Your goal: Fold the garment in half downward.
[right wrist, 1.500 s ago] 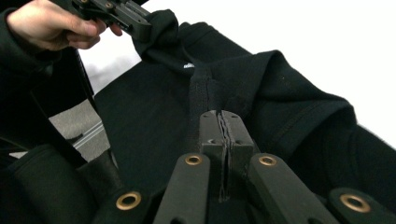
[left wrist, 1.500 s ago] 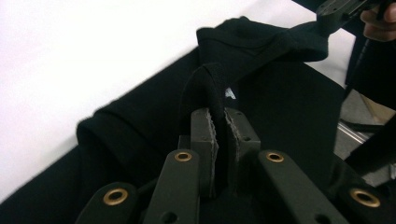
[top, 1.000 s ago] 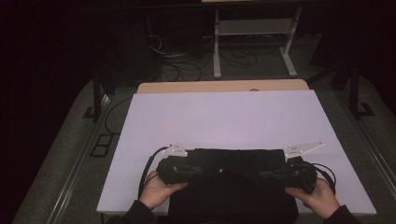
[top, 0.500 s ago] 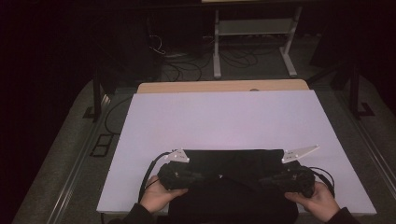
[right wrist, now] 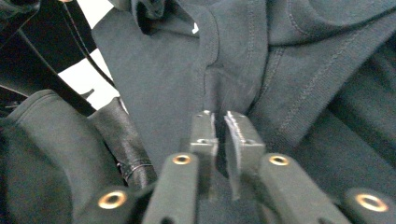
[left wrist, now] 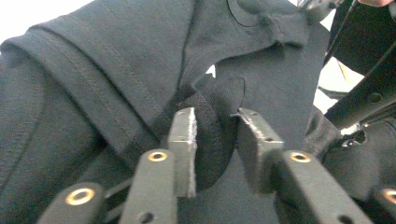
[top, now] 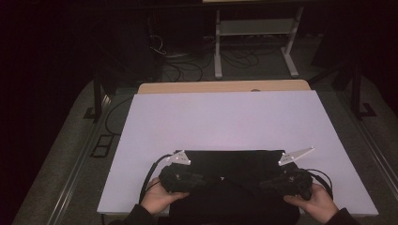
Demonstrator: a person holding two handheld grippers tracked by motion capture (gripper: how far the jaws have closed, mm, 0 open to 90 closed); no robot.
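The dark garment point(top: 234, 180) lies at the near edge of the white counter point(top: 225, 122), spread into a neat rectangle whose far edge runs straight across and whose near part hangs over the front, toward the person. It looks like a sweatshirt or T-shirt (ribbed hems and stitched seams show close up point(left wrist: 107, 93)), and its folded shape suggests the folding is well along, perhaps on its last fold. The left gripper point(top: 190, 176) rests on the garment's left part and the right gripper point(top: 281, 180) on its right part, each held in a hand at the counter's front. In the left gripper view the jaws have just been opening: the fingers point(left wrist: 184, 140) stand apart with a fold of cloth loosely between them, not pinched. In the right gripper view the jaws have also just been opening, but less; the fingers point(right wrist: 203, 135) stand with a narrow gap, and a seam of the cloth point(right wrist: 233, 60) runs down into it, seemingly let go. What appears left, in my judgement, is to draw both grippers clear and maybe smooth or fold once more.
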